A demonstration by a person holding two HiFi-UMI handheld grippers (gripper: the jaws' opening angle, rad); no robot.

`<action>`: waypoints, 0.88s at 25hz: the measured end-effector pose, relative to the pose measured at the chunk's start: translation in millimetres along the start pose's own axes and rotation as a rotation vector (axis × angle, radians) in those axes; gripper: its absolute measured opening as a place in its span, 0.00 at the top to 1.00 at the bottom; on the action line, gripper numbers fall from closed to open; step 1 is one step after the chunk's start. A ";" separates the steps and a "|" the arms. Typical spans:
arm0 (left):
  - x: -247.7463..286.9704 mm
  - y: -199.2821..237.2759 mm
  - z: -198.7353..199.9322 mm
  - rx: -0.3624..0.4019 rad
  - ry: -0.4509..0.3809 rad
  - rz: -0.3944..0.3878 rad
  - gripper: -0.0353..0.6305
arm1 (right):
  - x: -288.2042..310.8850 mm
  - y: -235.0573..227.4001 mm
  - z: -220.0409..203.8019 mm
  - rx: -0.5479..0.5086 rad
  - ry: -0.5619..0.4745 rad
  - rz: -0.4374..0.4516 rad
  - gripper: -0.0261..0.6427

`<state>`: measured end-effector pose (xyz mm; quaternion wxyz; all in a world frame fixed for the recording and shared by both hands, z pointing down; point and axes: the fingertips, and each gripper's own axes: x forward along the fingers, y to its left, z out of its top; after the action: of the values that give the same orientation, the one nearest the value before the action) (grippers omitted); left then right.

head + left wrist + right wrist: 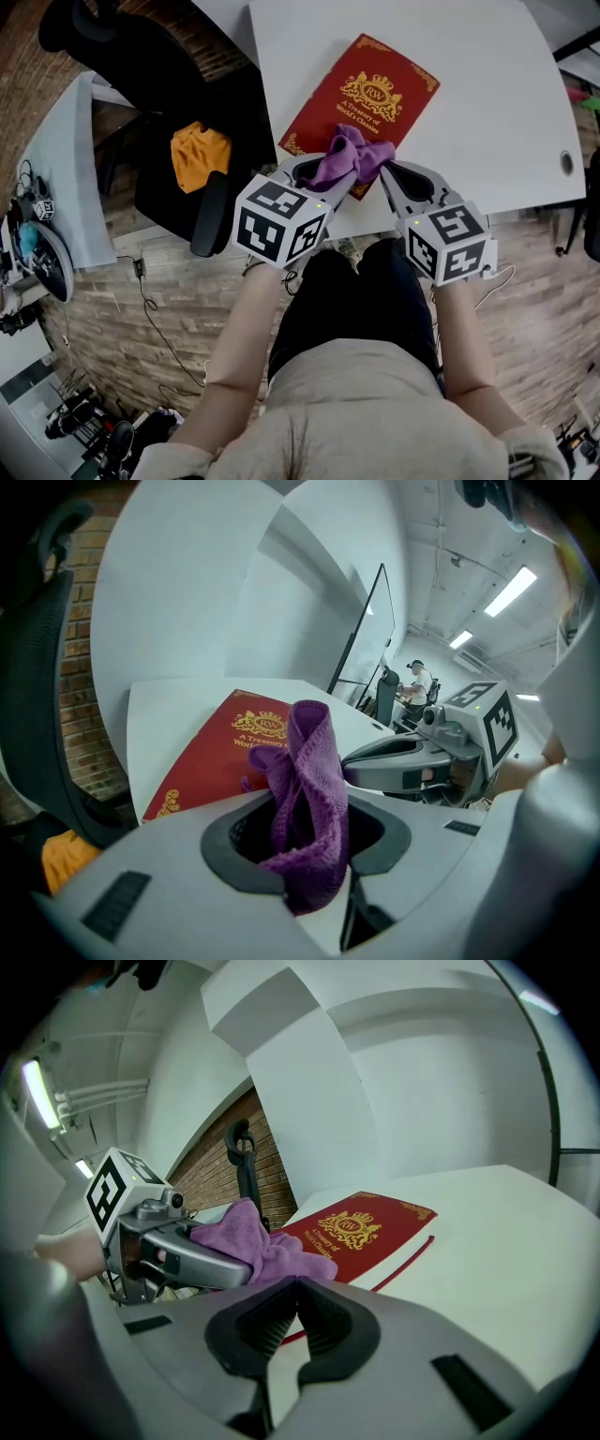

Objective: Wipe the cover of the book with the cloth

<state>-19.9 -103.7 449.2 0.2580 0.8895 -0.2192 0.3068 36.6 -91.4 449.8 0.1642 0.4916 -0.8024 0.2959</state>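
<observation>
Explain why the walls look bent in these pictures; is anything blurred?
Left gripper view: the wide-angle lens bows the walls, ceiling lights glare, the cloth is sharp. Right gripper view: same bulge, dark corners, the book crisp. Head view: dim, floor curved at the edges.

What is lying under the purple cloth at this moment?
The red book on the white table; the cloth, clamped in the left gripper, hides its near corner.

the red book, closed, cover up, with a gold crest and gold corner ornaments, lies flat and askew at the near edge of the white desk. the purple cloth, bunched, is pinched in the left gripper over the book's near end.
</observation>
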 end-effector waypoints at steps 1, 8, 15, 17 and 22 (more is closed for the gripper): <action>-1.8 -0.6 -2.0 0.000 -0.001 -0.002 0.72 | -0.6 2.5 -1.5 -0.001 0.001 -0.001 0.93; -13.9 -4.3 -15.0 0.006 -0.005 -0.005 0.72 | -2.2 16.9 -11.0 -0.003 0.002 -0.008 0.93; -23.1 -5.3 -24.7 0.003 -0.006 -0.010 0.72 | -2.4 29.0 -17.3 -0.007 0.005 -0.010 0.93; -25.1 -5.0 -28.5 0.000 -0.005 -0.010 0.72 | -1.4 32.6 -19.6 -0.012 0.009 -0.008 0.93; -31.7 -4.6 -38.0 -0.013 -0.002 -0.012 0.72 | -1.0 42.1 -23.5 -0.023 0.021 -0.003 0.93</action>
<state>-56.5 -70.3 452.7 0.2652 0.8894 -0.2161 0.3030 -0.8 -61.4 454.1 0.1785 0.4878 -0.8033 0.2915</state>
